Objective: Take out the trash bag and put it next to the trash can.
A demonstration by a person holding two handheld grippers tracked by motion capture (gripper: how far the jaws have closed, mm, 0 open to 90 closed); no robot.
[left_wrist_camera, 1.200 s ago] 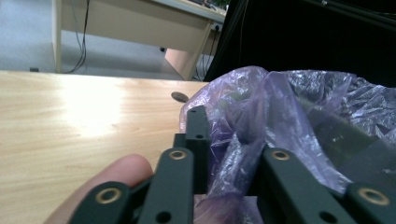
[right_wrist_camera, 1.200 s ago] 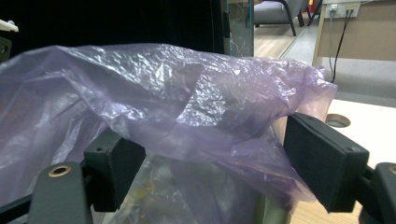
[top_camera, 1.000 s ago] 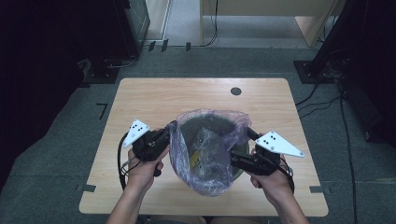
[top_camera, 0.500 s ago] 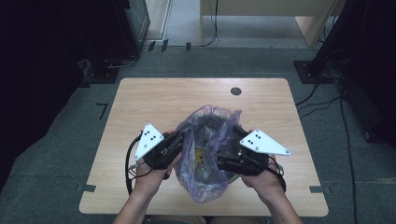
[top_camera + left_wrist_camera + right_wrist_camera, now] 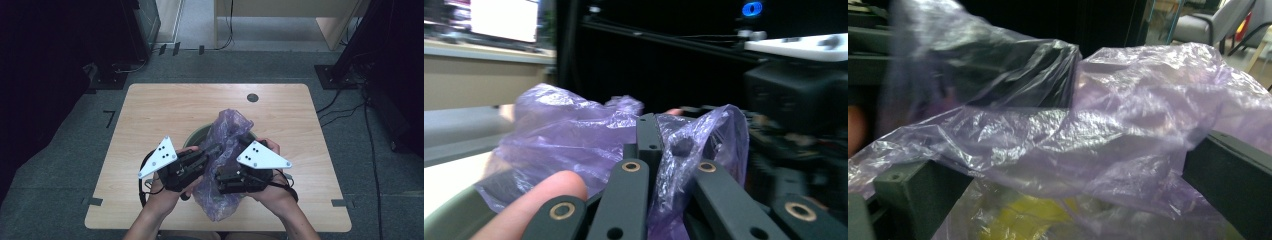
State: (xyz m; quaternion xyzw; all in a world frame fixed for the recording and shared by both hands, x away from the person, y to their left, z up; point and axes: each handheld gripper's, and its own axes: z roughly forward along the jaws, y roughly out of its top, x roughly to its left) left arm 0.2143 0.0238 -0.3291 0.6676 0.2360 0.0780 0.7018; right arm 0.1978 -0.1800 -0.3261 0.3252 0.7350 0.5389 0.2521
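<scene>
Purple bag [image 5: 227,150] between both angled claws

The thin, translucent purple plastic bag [image 5: 227,150] is showing crinkled, glossy film that is catching highlights. The pale wooden table top [image 5: 165,110] is looking smooth and matt, with faint grain. The left gripper's black jaws are appearing as matt hard plastic with brass-coloured metal rivets [image 5: 632,166].

bag [image 5: 227,150] between both grippers; bowl [image 5: 192,138] behind, on table [image 5: 150,110]
</scene>
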